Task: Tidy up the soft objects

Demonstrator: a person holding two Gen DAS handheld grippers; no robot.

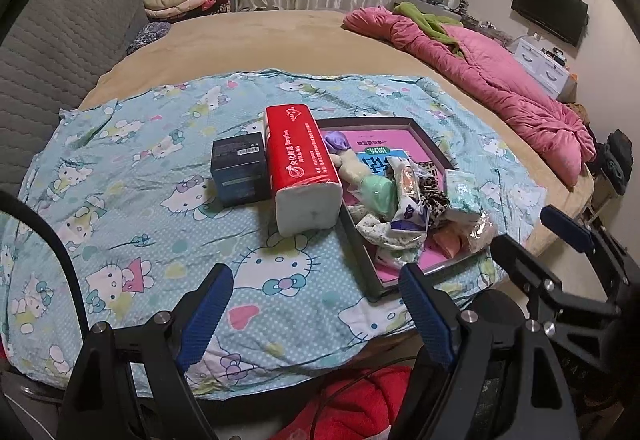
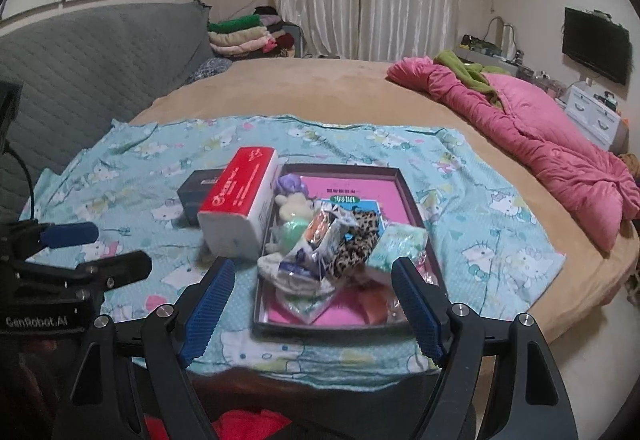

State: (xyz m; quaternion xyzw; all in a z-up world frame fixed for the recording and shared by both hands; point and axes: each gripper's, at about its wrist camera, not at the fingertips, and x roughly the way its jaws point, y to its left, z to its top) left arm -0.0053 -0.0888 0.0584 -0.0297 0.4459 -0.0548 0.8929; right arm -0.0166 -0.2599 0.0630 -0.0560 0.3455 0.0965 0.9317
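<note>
Both tongs (image 1: 316,312) (image 2: 312,304) gape (empty) before the cluttered tray (image 2: 408,184).

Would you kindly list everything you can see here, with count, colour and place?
tray: one, dark rim, pink base, on the sheet
soft items: a pile, mixed colours, count unclear, inside the tray
tissue pack: one, red and white, left of the tray, leaning on its rim
box: one, dark, left of the tissue pack
sheet: one, light blue with cartoon cats, spread on the bed
bed: one, tan cover
quilt: one, pink, bunched at the bed's right edge
green cloth: one, on the quilt
folded clothes: one stack, far left corner
TV: one, black, right wall
left gripper: fingers open, empty
right gripper: fingers open, empty, before the tray
</note>
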